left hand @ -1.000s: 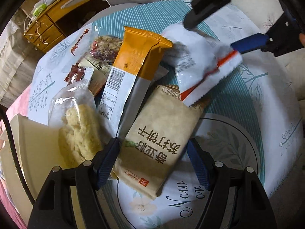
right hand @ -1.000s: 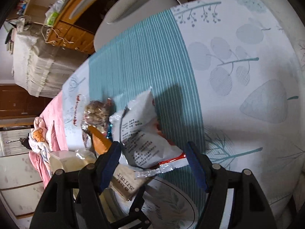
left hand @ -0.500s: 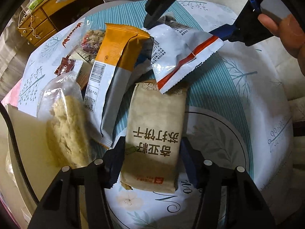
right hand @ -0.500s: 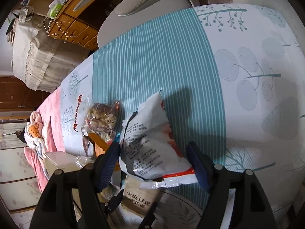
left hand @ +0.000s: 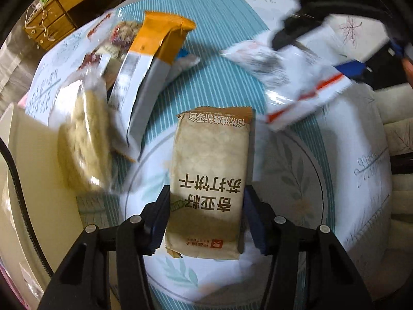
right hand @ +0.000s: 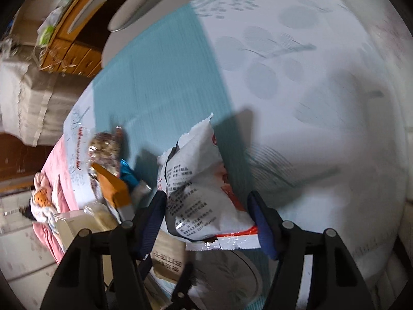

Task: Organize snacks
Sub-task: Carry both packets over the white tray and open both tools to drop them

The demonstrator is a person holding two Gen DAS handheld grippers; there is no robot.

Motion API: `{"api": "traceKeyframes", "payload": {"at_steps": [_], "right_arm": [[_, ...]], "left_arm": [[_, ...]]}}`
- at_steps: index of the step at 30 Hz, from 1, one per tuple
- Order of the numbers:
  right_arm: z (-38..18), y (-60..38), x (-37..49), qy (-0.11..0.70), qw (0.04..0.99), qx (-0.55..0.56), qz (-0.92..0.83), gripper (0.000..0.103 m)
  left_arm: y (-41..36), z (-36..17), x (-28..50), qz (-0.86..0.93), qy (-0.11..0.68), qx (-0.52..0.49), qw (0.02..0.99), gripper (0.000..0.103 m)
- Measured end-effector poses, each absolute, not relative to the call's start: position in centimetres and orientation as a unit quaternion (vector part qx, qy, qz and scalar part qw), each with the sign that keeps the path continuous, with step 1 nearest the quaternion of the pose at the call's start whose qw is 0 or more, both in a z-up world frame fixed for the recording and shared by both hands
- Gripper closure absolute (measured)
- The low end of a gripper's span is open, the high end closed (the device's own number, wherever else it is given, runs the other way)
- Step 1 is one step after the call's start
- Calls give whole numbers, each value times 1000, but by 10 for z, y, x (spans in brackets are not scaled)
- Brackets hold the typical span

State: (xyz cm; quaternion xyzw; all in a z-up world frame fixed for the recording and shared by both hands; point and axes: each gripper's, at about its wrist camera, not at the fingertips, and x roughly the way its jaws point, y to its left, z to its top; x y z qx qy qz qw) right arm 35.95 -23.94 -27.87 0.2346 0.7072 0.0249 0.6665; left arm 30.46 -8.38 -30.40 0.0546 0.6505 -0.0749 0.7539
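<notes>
My left gripper (left hand: 206,210) is shut on a beige cracker packet (left hand: 210,178) with dark Chinese print, held over a white plate (left hand: 296,178) with a leaf pattern. My right gripper (right hand: 207,215) is shut on a white snack bag with a red stripe (right hand: 200,193); the same bag (left hand: 291,77) appears blurred at the upper right of the left wrist view. An orange and grey packet (left hand: 152,59), a clear bag of pale cakes (left hand: 82,139) and a clear bag of nuts (left hand: 121,33) lie in a pile to the left.
The table carries a teal striped and white leaf-print cloth (right hand: 165,77). A cream box (left hand: 28,170) stands at the left edge. A grey chair (right hand: 160,0) and a wooden drawer unit (right hand: 72,36) stand beyond the table.
The left gripper has closed on the cracker packet and pulled it back over the plate. The right gripper has lifted the white bag away to the right, off the pile.
</notes>
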Motion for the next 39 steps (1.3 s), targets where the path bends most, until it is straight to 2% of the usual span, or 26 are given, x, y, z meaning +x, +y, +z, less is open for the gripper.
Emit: {"api": "traceKeyframes", "payload": {"at_steps": [8, 23, 39], "right_arm": [[-270, -270, 303, 721, 643, 256, -10, 41], [-241, -274, 209, 711, 638, 295, -1, 41], [-207, -233, 129, 689, 653, 315, 15, 41]], "left_arm": [[-85, -289, 273, -78, 662, 52, 744, 50], [-88, -214, 185, -105, 638, 47, 761, 50], [-11, -151, 153, -157, 584, -10, 797, 50]]}}
